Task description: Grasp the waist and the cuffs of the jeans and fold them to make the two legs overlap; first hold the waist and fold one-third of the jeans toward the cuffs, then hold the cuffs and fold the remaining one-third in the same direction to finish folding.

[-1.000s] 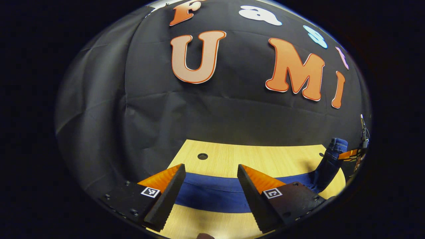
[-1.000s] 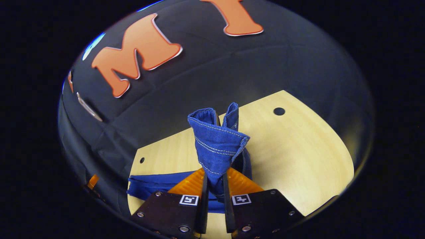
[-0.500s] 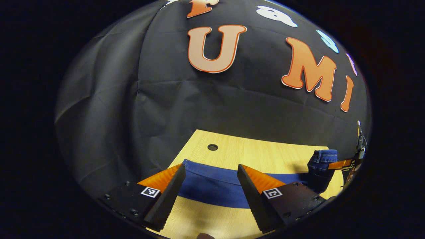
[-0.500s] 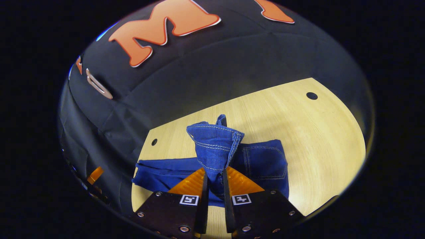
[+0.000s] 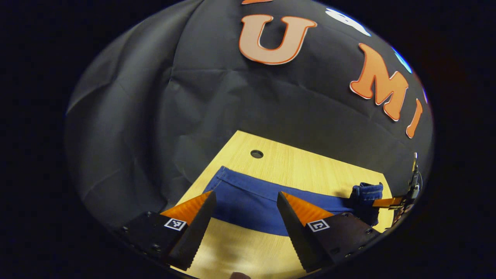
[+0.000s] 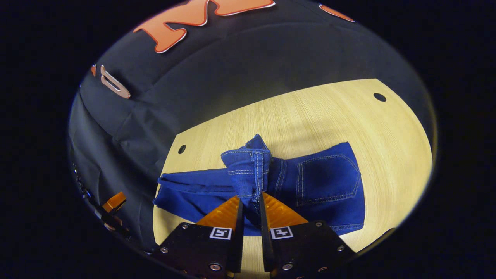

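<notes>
Blue jeans (image 6: 327,182) lie on the light wooden table (image 6: 302,116), back pocket up, with the legs (image 6: 190,190) running off to the left. My right gripper (image 6: 250,199) is shut on the bunched waistband (image 6: 246,168), held low over the seat. In the left gripper view, the cuff end of the jeans (image 5: 248,197) lies flat just beyond my left gripper (image 5: 246,197). That gripper is open and holds nothing. The right gripper (image 5: 387,202) appears far right with the raised waistband (image 5: 366,190). The left gripper (image 6: 112,203) shows at the table's left edge.
The table has small round holes near its back corners (image 5: 256,154) (image 6: 379,97) (image 6: 181,148). Black cloth wall stands close behind the table. Bare wood lies beyond the jeans (image 6: 310,112) and in front of the cuffs (image 5: 236,252).
My right gripper has come down with the waistband, and the seat with its pocket has spread flat on the table. The left gripper's view has tipped downward, still open over the cuff end.
</notes>
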`<state>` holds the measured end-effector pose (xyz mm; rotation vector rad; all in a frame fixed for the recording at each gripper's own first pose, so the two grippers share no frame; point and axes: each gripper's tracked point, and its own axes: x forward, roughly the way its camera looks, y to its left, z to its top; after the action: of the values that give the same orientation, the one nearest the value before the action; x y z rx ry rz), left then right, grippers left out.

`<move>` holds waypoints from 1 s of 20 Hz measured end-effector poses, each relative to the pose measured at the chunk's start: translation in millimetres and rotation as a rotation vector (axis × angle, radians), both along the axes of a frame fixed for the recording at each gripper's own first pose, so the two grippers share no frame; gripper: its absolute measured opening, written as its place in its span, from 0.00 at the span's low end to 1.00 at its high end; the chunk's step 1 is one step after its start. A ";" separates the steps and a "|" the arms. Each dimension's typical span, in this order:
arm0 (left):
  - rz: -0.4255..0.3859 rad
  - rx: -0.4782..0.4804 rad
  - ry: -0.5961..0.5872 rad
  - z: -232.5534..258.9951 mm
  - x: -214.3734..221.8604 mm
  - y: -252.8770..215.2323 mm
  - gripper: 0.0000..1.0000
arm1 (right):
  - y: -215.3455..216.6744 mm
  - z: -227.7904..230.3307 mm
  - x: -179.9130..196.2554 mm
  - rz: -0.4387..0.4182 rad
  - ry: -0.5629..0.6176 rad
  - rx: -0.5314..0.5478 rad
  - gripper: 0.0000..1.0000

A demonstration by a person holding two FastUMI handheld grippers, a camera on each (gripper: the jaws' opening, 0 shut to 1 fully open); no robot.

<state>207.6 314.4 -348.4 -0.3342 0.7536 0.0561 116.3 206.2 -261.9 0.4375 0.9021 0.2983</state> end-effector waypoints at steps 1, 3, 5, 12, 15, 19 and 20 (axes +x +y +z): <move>0.007 -0.022 0.023 -8.2 -1.6 1.6 0.97 | 3.2 0.9 -2.7 0.007 0.011 0.016 0.17; 0.021 -0.071 0.064 -22.8 -4.5 1.7 0.97 | 8.8 7.4 -4.5 0.009 0.006 0.046 0.45; 0.042 -0.136 0.096 -33.5 -6.4 4.5 0.97 | 14.6 14.5 -3.6 0.004 -0.007 0.084 0.62; 0.226 -0.374 0.236 -91.0 -18.1 18.2 0.97 | -5.3 32.8 -9.0 -0.019 -0.066 0.040 0.85; 0.285 -0.422 0.279 -113.8 -20.1 32.7 0.98 | -25.6 44.8 -9.3 -0.049 -0.105 0.003 0.88; 0.364 -0.485 0.323 -138.6 -22.2 50.1 0.97 | -49.1 57.0 -10.0 -0.099 -0.131 -0.026 0.94; 0.380 -0.502 0.326 -143.0 -23.2 56.3 0.97 | -52.9 59.3 -10.3 -0.111 -0.136 -0.030 0.95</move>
<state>184.4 370.8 -491.3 -0.9618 1.0161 0.2875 106.0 153.3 -202.7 0.4328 0.7457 0.2101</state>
